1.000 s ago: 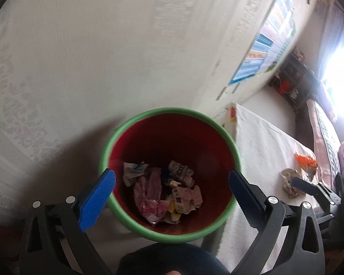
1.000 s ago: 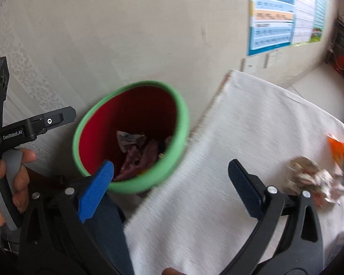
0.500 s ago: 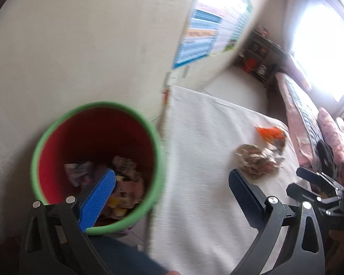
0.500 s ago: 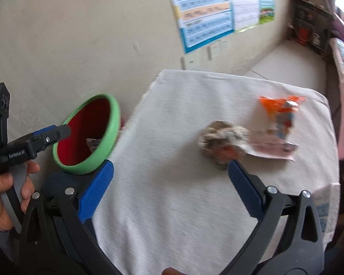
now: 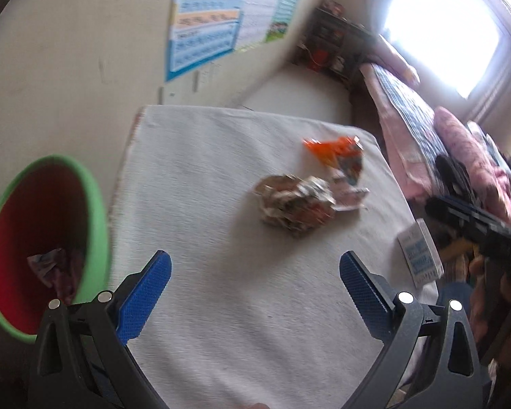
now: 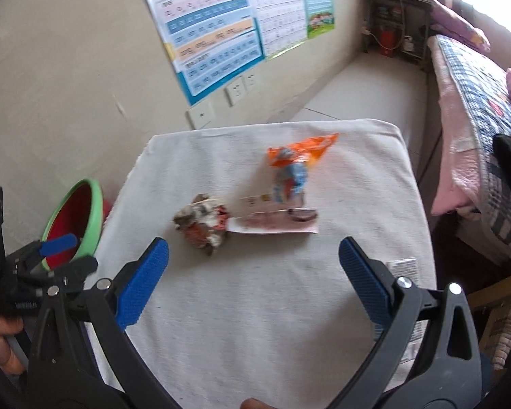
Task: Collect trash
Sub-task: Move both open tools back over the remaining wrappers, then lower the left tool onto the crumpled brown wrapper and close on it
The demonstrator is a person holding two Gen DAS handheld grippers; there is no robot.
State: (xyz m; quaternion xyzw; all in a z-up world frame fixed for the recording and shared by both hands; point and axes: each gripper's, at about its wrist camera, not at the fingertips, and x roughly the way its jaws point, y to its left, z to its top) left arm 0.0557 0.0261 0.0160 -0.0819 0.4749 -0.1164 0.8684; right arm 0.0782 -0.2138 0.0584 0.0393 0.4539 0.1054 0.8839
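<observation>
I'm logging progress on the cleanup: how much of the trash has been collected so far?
Partly done. The green bin already holds some crumpled wrappers. Nothing is in hand: the left claw and right claw are both open and empty. Left on the white cloth: a crumpled paper wad, an orange packet and a flat pink wrapper.

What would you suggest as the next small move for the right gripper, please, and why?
Probably ease the right gripper forward and down over the crumpled brownish paper wad. Its jaws are open and empty, and the wad is the nearest trash on the white cloth-covered table; the green-rimmed red bin stands left.
</observation>
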